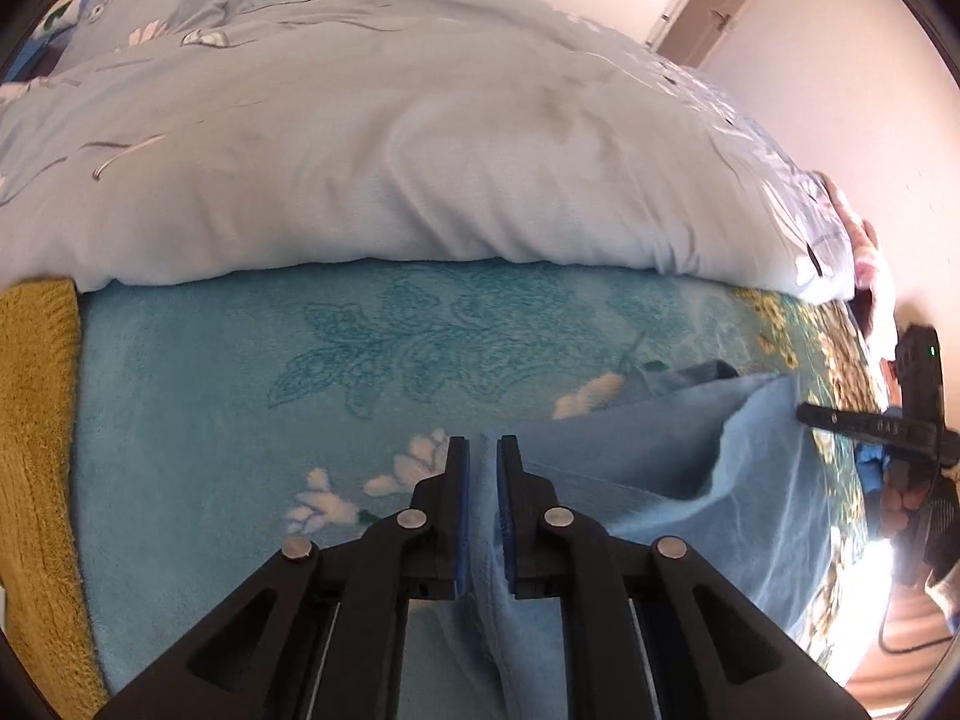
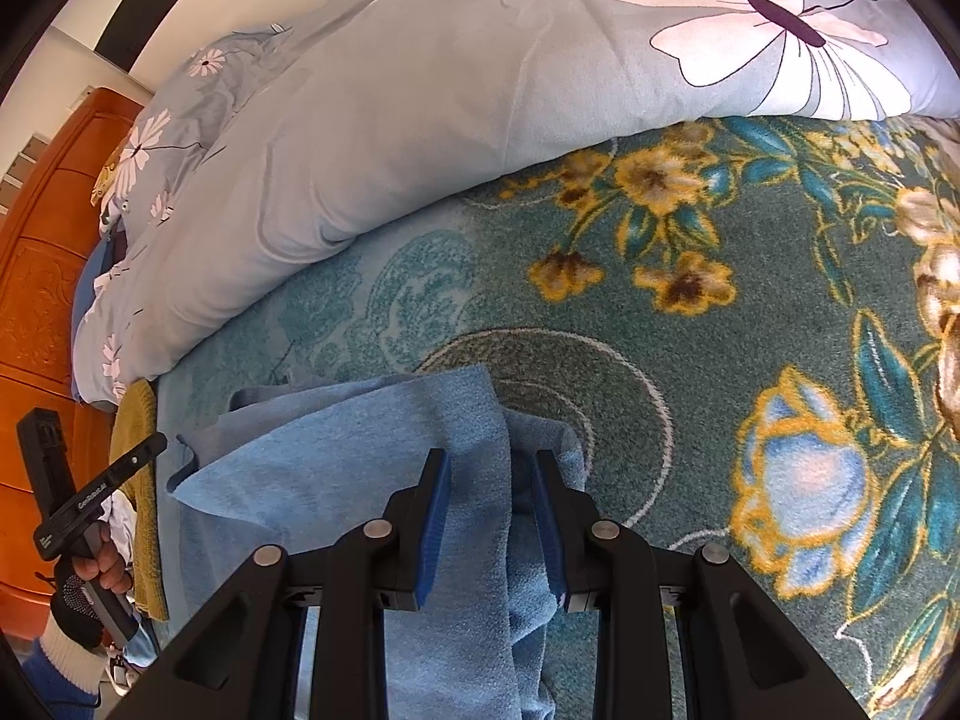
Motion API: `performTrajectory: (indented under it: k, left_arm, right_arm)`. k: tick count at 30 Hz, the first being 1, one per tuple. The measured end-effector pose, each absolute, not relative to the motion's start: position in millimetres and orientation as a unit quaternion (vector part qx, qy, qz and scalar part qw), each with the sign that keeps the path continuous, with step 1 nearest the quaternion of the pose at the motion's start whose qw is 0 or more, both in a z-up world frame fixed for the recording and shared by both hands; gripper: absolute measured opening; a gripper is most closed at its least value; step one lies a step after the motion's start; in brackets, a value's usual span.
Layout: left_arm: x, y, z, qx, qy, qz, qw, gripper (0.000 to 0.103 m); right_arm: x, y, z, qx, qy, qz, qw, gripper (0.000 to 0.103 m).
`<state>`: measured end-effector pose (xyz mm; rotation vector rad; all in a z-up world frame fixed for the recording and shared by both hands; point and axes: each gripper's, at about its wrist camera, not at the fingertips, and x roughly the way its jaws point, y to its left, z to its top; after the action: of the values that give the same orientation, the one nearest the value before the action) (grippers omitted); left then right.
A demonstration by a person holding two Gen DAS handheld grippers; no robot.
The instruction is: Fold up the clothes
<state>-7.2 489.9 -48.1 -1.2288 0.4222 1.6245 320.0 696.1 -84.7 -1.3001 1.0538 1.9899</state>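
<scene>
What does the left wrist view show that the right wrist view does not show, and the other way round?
Only the left wrist view: a door in the far wall, the pale wall, and the right gripper seen from the side.

Only the right wrist view: an orange wooden cabinet, large yellow and blue flowers on the blanket, and the left gripper in a hand.

Both: the blue garment between each view's own jaws, the teal blanket, the light blue duvet and the mustard cloth.
</scene>
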Motion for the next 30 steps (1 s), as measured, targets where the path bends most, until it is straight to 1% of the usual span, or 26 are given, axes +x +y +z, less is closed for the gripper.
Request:
performTrajectory:
  k: [1,2,3,6,14,16,17,18,20,25,28,30]
  left_arm:
    - [1.8,494.1,-47.5,-0.501,0.195,0.671,0.511,0.022]
    - [9.7,496.5,-48.8,-0.493,0.212,0.666,0.518,0.030]
    - [16.4,498.6,-50.2,-0.486,0.229,0.662,0.523,0.034]
    - [27.0,503.5,-57.4,-0.476,0.268,0.657,0.519,0.036]
    - [22.6,516.2,-85.5,-0.488,0.268,0.653,0.513,0.036]
    - [22.2,515.9,-86.6,-0.487,0.269,0.653,0.514,0.033]
    - [21.9,515.5,-86.4,-0.486,0.268,0.653,0.515,0.028]
    - [21.2,514.7,-85.7,-0.486,0.265,0.655,0.515,0.020]
    - [18.1,512.3,-84.6,-0.486,0.257,0.658,0.514,0.011]
    - [15.3,507.7,-81.7,-0.485,0.246,0.661,0.518,0.008]
    - [1.5,499.8,-78.4,-0.510,0.186,0.663,0.516,0.008]
    - [-15.8,490.1,-82.4,-0.543,0.120,0.663,0.501,0.008]
  right_arm:
    - [320.5,696.3,-84.4,-0.481,0.391,0.737,0.268,0.030]
    - [320.9,696.5,-84.1,-0.481,0.391,0.737,0.268,0.030]
    - [321.4,696.8,-83.8,-0.481,0.391,0.738,0.268,0.030]
    - [322.8,697.1,-84.0,-0.480,0.392,0.738,0.268,0.030]
    - [327.4,694.0,-86.6,-0.480,0.396,0.736,0.267,0.030]
    - [328.9,693.5,-86.2,-0.478,0.397,0.736,0.268,0.030]
    - [329.3,693.6,-86.1,-0.477,0.398,0.737,0.268,0.030]
    - [329.5,693.7,-86.0,-0.476,0.398,0.737,0.268,0.030]
    - [329.9,693.6,-86.1,-0.475,0.400,0.737,0.268,0.030]
    - [331.1,693.4,-85.0,-0.475,0.400,0.738,0.265,0.030]
    - [332.8,693.4,-83.6,-0.475,0.399,0.739,0.265,0.030]
    - [333.5,693.4,-83.8,-0.475,0.398,0.738,0.265,0.030]
